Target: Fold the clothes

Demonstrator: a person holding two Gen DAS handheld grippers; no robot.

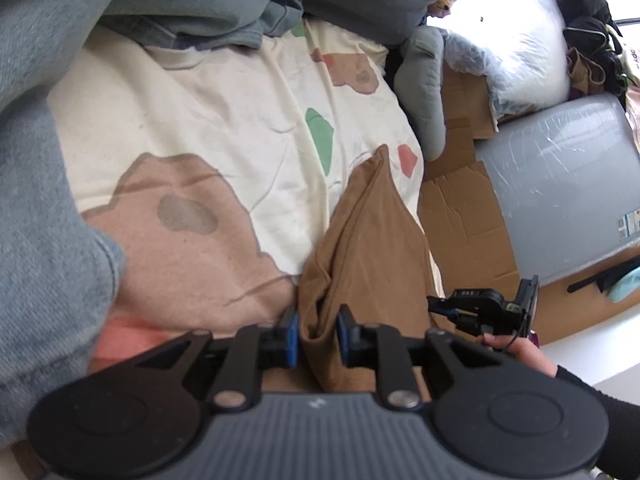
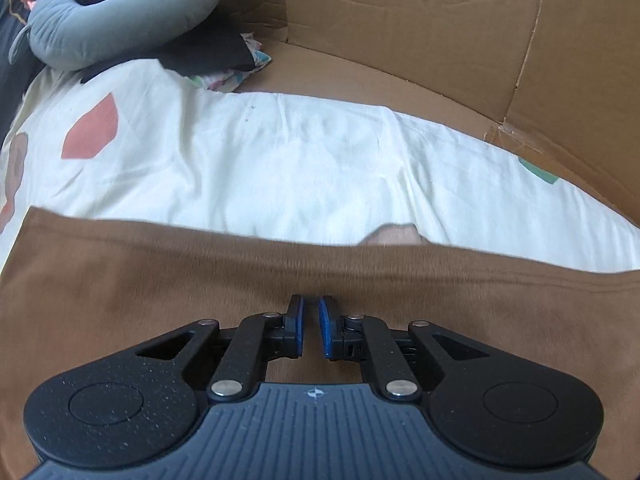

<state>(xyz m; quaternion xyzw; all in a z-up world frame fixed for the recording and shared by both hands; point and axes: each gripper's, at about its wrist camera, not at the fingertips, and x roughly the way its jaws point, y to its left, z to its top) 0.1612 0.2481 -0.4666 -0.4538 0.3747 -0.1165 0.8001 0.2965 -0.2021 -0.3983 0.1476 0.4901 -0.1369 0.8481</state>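
The brown garment [image 1: 360, 248] lies on the patterned bed sheet [image 1: 224, 120], its long axis running straight ahead of the left gripper [image 1: 316, 334] toward the far edge of the bed; a bunched fold of it rises between the jaws, which are narrowed around it, the blue pads [image 1: 293, 336] seeming to press its sides, so I judge it pinched there; in the right wrist view the same brown garment [image 2: 200, 312] spreads flat and wide beneath the right gripper [image 2: 311, 328], its far hem lying crosswise just ahead of the tips; those jaws stand nearly together with a slim gap that holds nothing, hovering over or brushing the cloth, which I cannot settle; the left hand is thus the one already on the cloth, while the right is near its middle and must reach an edge or corner; the fabric looks soft, matte and lightly creased, one plain brown without print; cardboard [image 2: 440, 32] lies beyond the bed.
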